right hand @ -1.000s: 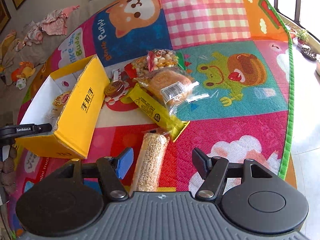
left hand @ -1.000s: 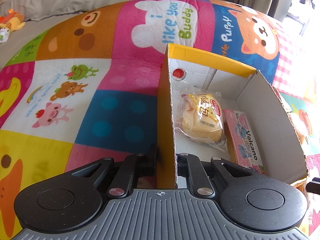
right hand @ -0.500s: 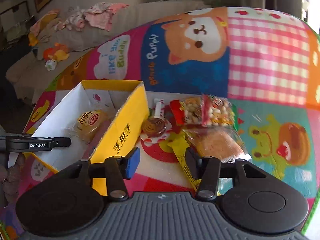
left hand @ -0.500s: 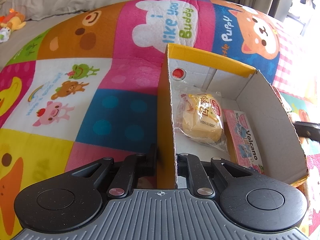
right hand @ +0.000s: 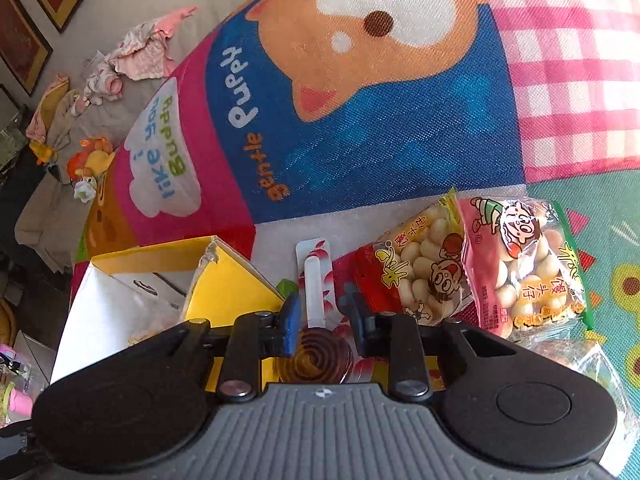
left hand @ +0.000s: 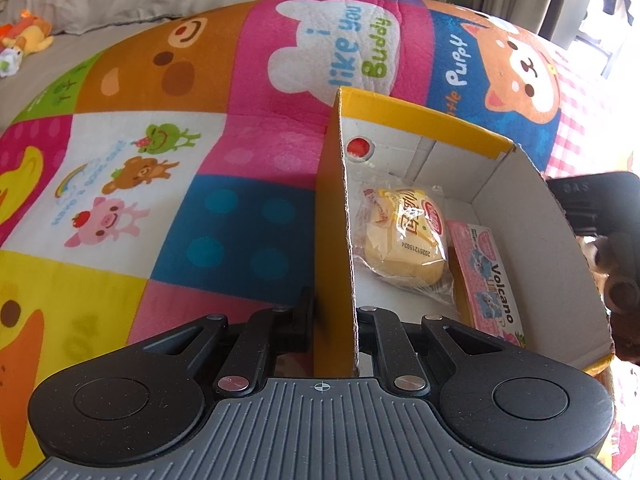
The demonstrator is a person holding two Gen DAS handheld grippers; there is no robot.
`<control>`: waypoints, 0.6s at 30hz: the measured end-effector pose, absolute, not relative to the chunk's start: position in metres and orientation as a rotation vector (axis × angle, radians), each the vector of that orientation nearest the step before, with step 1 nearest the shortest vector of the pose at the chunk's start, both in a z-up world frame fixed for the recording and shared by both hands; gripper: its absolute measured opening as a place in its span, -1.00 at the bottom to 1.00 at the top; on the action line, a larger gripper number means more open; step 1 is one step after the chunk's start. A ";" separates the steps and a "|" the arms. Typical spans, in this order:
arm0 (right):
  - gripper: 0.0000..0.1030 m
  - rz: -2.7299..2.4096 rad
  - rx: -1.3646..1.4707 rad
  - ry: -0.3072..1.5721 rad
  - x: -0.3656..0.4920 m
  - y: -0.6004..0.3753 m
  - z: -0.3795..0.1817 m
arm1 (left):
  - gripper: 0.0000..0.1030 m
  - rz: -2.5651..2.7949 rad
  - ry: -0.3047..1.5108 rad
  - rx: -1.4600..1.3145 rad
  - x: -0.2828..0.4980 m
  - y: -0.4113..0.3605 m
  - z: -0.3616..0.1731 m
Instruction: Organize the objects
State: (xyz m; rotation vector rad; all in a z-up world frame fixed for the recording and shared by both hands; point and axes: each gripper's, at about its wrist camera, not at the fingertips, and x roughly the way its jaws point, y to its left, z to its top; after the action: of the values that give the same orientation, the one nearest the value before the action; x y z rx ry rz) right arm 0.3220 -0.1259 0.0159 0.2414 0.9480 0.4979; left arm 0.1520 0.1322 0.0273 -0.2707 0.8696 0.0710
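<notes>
My left gripper [left hand: 334, 316] is shut on the near left wall of the yellow cardboard box [left hand: 332, 208], one finger on each side. In the box lie a wrapped yellow bun [left hand: 404, 240] and a pink Volcano packet [left hand: 486, 276]. My right gripper [right hand: 322, 322] is open, low over a brown spiral lollipop [right hand: 316, 360] with a white stick [right hand: 314, 280]; its fingers stand either side of the lollipop without clamping it. The box [right hand: 228, 288] also shows at the left of the right wrist view.
Two bags of round biscuits [right hand: 480, 268] lie right of the lollipop, with a clear wrapped snack [right hand: 576, 354] beyond them. All sit on a colourful cartoon play mat [left hand: 240, 92]. The right gripper's body [left hand: 592, 208] shows past the box's right wall. Clothes and soft toys [right hand: 88, 164] lie beyond the mat.
My right gripper has moved forward and down from over the seed bar to the lollipop, and its jaws have narrowed. My left gripper has kept its hold on the box wall.
</notes>
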 end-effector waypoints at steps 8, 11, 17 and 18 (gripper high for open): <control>-0.66 0.518 0.106 1.005 0.261 -0.152 0.021 | -0.75 0.071 0.861 -0.282 0.151 0.133 0.027; -0.65 0.513 0.021 0.986 0.231 -0.159 0.024 | -0.75 0.069 0.858 -0.282 0.151 0.133 0.027; -0.60 0.516 0.030 0.886 0.219 -0.169 0.043 | -0.75 0.070 0.856 -0.292 0.149 0.134 0.026; -0.60 0.520 0.079 0.885 0.228 -0.171 0.045 | -0.75 0.070 0.857 -0.291 0.149 0.134 0.026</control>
State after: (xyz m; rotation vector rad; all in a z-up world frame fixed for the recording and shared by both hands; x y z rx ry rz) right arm 0.2276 -0.1709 0.0450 0.0794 0.8852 0.5198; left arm 0.1492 0.1336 0.0265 -0.2915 0.8569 0.0703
